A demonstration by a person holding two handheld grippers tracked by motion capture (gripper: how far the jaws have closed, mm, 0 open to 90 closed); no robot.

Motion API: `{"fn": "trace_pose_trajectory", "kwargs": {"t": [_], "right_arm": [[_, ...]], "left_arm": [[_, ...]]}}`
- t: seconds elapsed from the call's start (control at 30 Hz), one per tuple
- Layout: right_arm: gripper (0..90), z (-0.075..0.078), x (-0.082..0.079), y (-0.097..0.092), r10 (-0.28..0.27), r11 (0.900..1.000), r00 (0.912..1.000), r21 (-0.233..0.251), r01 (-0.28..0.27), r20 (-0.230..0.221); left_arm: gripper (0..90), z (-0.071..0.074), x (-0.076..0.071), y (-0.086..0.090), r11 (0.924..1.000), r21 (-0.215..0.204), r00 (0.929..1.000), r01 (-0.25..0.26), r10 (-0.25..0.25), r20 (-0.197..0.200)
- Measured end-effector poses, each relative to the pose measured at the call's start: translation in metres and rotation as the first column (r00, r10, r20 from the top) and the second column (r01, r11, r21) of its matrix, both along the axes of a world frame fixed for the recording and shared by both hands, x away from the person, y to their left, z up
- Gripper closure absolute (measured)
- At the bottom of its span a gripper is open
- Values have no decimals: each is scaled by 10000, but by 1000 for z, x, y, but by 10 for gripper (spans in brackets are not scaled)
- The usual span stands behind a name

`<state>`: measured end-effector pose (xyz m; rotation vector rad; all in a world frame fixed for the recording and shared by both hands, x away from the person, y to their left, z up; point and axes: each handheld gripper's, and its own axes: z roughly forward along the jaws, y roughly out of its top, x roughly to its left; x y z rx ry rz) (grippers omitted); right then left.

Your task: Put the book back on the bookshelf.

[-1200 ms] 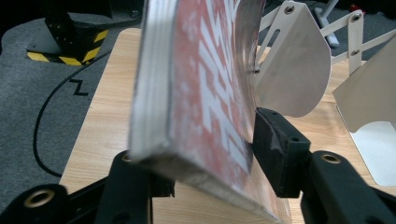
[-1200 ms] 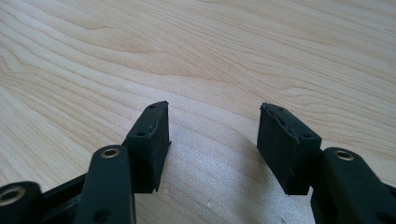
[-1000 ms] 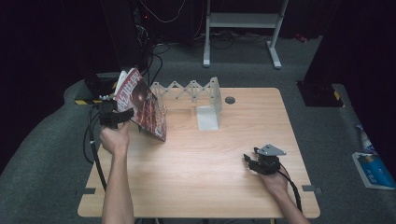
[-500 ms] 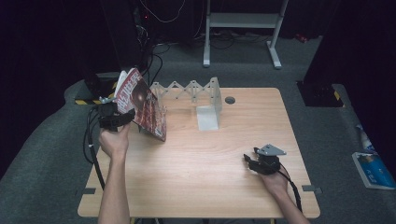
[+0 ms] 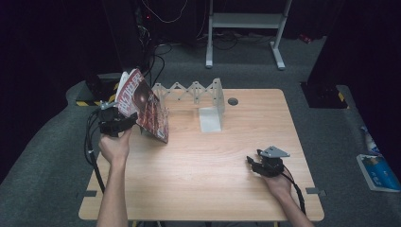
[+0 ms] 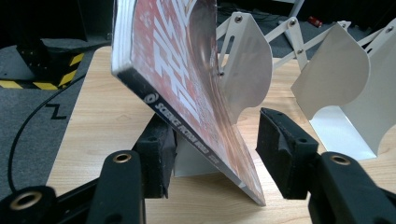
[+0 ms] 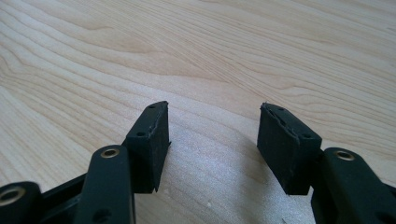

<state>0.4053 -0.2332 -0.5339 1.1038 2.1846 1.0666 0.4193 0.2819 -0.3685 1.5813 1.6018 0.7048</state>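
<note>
Left gripper view has the red glossy science fiction magazine (image 6: 187, 93) leaning tilted between the left gripper's (image 6: 212, 154) jaws, which stand apart with a gap on the right side. Its spine runs up-left, against the white folding metal rack (image 6: 336, 88). Right gripper (image 7: 212, 149) rests open, far right.

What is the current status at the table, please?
Left gripper open around the tilted red magazine. Right gripper open, empty. White accordion book rack behind magazine.
</note>
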Motion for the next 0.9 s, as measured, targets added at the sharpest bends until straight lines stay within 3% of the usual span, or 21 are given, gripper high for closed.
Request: {"fn": "trace_pose_trajectory", "kwargs": {"t": [0.9], "right_arm": [[438, 0, 0, 0, 7, 10000, 10000, 18, -7, -15]], "left_arm": [[478, -1, -21, -10, 9986, 6, 9979, 535, -535, 357]]}}
